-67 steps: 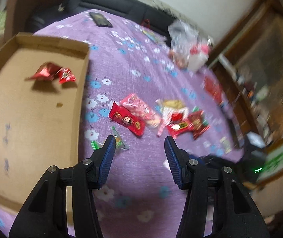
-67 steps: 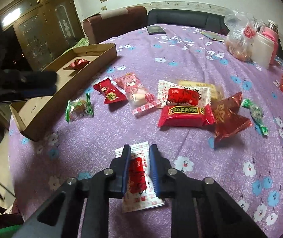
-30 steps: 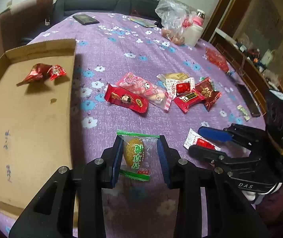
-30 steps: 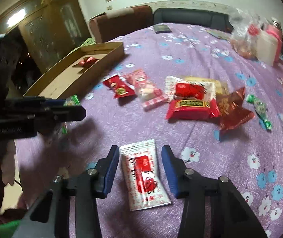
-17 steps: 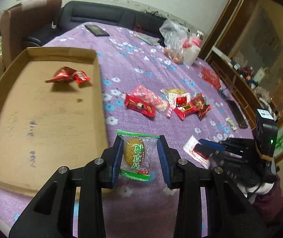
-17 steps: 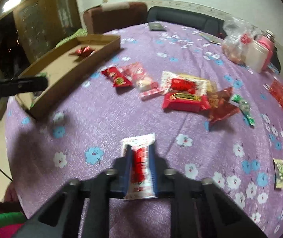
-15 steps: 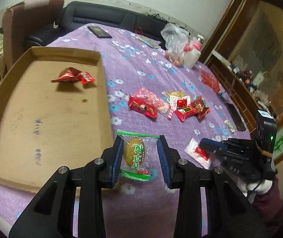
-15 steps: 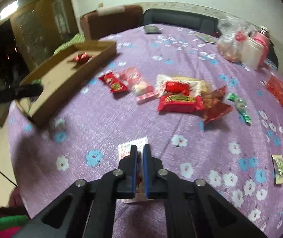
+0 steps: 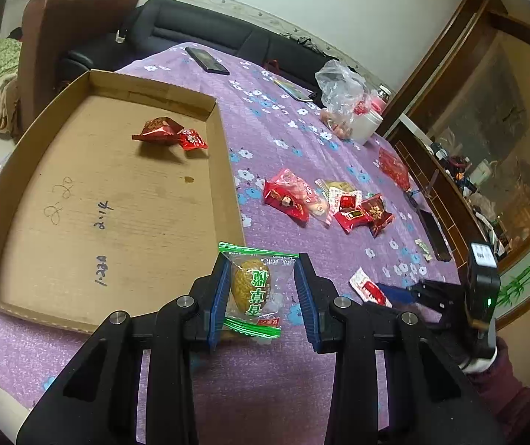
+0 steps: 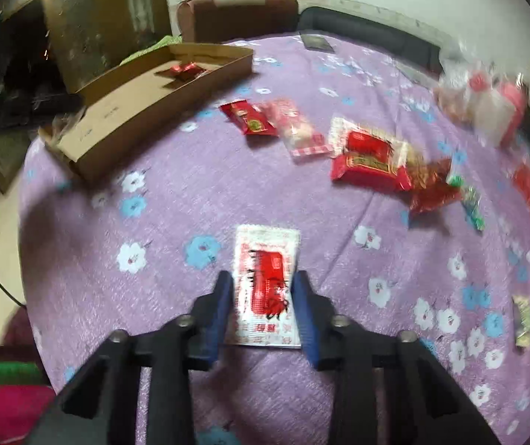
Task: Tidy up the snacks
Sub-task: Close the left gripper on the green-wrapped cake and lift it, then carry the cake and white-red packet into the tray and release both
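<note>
Purple floral cloth below, left gripper lightly pinches the green-wrapped snack, which may slip short of the cardboard tray ahead-left.

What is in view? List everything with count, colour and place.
tray: one, brown cardboard, table's left
foil candies: two, red, inside tray
loose snacks: several, mostly red, mid-table cluster
tablecloth: one, purple, flowered, over table
plastic bag: one, clear, far edge
phone: one, black, far end
green snack: one, held in left gripper
packet: one, white and red, between right gripper fingers
left gripper: black, blue pads, shut on green snack
right gripper: black, blue pads, jaws opening, pads against packet
</note>
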Demonstrator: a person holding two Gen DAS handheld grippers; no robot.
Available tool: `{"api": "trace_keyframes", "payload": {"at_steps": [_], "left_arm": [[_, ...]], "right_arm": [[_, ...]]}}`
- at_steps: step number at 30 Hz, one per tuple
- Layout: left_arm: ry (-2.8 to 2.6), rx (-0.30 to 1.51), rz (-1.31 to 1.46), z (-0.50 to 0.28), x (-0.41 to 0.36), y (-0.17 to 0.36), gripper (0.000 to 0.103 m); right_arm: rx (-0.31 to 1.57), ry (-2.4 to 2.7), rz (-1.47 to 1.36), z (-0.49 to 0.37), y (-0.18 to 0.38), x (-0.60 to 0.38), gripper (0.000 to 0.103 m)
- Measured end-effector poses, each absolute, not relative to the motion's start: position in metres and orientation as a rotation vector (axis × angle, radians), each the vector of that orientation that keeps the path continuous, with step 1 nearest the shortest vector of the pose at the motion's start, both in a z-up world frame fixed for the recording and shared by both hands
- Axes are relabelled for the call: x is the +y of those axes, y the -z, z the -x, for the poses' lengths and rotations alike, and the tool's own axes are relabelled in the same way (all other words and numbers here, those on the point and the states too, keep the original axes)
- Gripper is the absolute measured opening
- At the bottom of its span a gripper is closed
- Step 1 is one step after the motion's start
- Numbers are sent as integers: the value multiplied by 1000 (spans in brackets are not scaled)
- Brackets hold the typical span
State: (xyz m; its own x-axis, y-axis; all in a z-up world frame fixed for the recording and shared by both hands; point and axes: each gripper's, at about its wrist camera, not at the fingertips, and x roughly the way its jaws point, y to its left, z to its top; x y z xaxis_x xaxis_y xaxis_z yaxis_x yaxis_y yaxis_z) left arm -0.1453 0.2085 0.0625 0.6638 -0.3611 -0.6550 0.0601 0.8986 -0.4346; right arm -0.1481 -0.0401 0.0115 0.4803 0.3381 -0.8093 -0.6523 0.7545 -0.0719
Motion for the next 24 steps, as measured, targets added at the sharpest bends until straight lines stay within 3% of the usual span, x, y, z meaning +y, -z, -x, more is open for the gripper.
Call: {"api": "trace_keyframes", "payload": {"at_steps": [4,14,24], "left_arm": [[250,805,421,147,214,-64,34],[235,806,457,133,246,-74,34],[116,867,464,58,302,-73,34]], "right_arm": [[900,-614,355,148,-15,-45,23],[870,-633,155,128,-42,-54,23],[848,-787,92,86,-79,41,23]]}}
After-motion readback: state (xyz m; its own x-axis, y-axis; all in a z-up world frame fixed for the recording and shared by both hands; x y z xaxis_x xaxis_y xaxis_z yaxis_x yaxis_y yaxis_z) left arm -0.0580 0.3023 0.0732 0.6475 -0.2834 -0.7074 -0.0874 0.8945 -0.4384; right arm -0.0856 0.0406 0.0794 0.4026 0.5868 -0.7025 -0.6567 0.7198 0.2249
